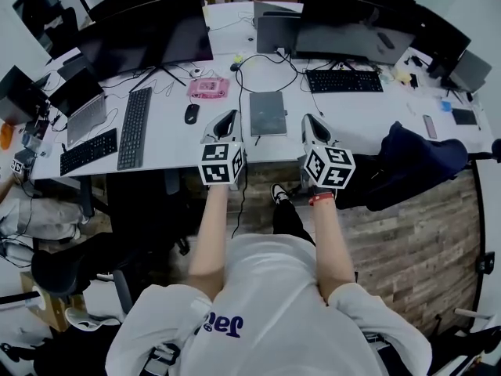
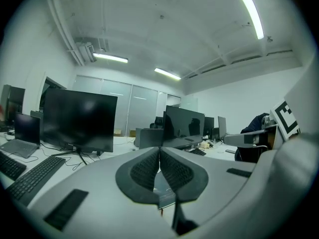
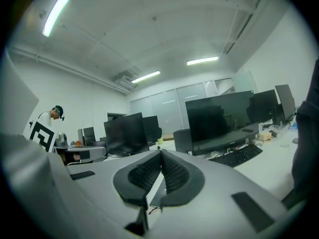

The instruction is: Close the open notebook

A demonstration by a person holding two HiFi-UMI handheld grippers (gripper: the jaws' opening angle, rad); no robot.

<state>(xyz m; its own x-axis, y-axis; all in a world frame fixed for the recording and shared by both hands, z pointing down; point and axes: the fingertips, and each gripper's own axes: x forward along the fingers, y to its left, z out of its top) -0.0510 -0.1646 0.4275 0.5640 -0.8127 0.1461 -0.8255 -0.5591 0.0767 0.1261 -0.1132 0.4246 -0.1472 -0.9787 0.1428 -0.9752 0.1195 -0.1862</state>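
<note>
A dark grey notebook (image 1: 268, 113) lies shut and flat on the white desk (image 1: 368, 116), between my two grippers. My left gripper (image 1: 228, 117) hovers just left of it, jaws shut with nothing between them. My right gripper (image 1: 311, 121) hovers just right of it, also shut and empty. In the left gripper view the pads meet at the left gripper (image 2: 159, 150), with a strip of the notebook (image 2: 164, 192) showing below them. In the right gripper view the right gripper (image 3: 161, 153) is closed too, over an edge of the notebook (image 3: 160, 193). Both point nearly level across the desk.
Behind the notebook stand two large monitors (image 1: 149, 34) (image 1: 356, 26), with keyboards (image 1: 134, 128) (image 1: 343, 80). A black mouse (image 1: 192, 113) and a pink object (image 1: 207, 88) lie to the left, and a laptop (image 1: 82, 104) stands further left. A dark jacket (image 1: 415, 163) hangs at the right.
</note>
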